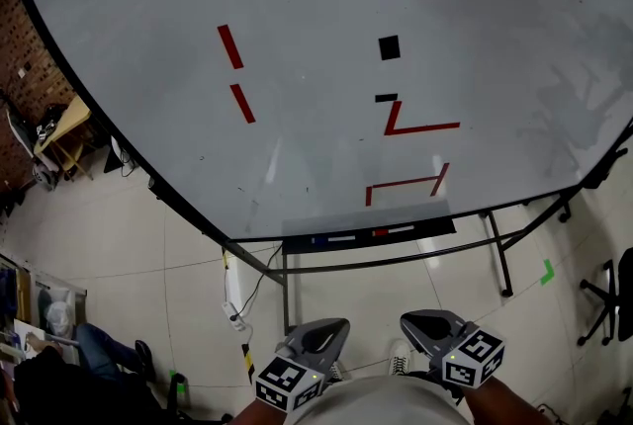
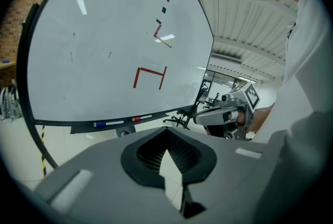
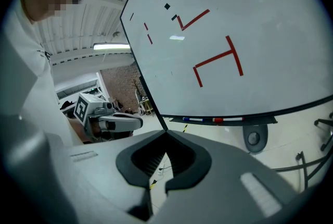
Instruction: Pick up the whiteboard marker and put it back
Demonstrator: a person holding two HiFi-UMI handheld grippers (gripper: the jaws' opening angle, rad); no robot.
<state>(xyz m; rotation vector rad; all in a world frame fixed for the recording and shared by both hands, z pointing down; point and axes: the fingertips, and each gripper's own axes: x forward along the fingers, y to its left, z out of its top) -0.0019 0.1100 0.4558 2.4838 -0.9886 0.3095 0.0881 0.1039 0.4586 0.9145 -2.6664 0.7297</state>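
We hold both tongs low and close against our body, well apart from the whiteboard [image 1: 316,67] that fills most of the head view. The left gripper [image 1: 341,324] has its two jaws brought together until the tips meet, and its own view shows only pale floor through the hollow behind the tips, so it has hold of nothing. The right gripper [image 1: 407,319] stands the same way, tips touching and nothing clamped. The two sit side by side with a small gap between them, each with its marker cube toward us, and each shows up in the other's camera: the right gripper at the right of the left gripper view, the left one at the left of the right gripper view. The markers lie in the dark tray [image 1: 440,226] along the board's bottom edge, end to end. The blue-capped marker [image 1: 331,239] is on the left and the red-capped marker [image 1: 391,232] just to its right, both flat in the tray and untouched by either gripper. On the board above them we see red strokes [image 1: 406,184] forming angular shapes, along with a black square [image 1: 389,47]. Below the tray is a metal stand [image 1: 396,263] over a light tiled floor [image 1: 198,275].
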